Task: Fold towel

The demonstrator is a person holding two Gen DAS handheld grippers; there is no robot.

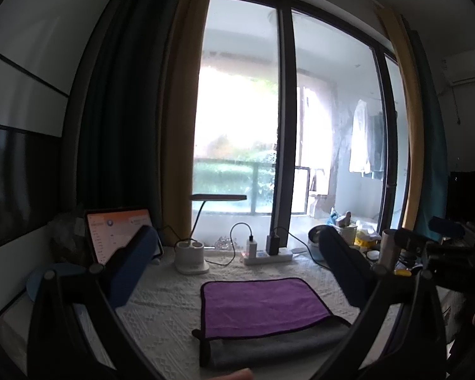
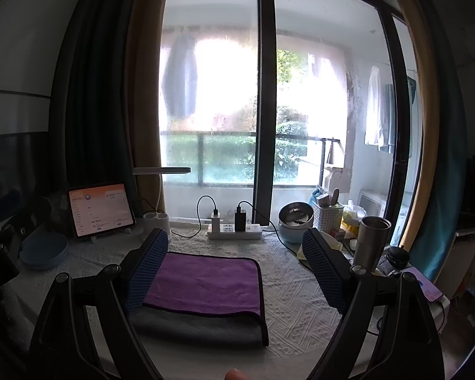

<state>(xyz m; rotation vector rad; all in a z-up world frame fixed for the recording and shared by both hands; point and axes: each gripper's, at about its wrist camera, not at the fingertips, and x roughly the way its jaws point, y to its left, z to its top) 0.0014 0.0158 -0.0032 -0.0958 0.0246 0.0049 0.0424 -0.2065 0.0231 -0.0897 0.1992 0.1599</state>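
A towel [image 1: 262, 307], purple on one side and grey on the other, lies folded on the white textured tablecloth [image 1: 167, 304]; the purple layer lies over a grey strip near me. It also shows in the right wrist view [image 2: 205, 285]. My left gripper [image 1: 237, 253] is open and empty, held above the table with the towel between and below its fingers. My right gripper [image 2: 236, 247] is open and empty too, its left finger [image 2: 148, 266] over the towel's left edge.
At the table's back stand a tablet [image 2: 99, 209], a white lamp base [image 1: 190, 256], a power strip with chargers [image 2: 234, 231], bowls [image 2: 293, 221], a basket [image 2: 327, 218] and a steel tumbler [image 2: 372, 240]. A blue plate [image 2: 44, 253] lies left. A phone [image 2: 426, 288] lies right.
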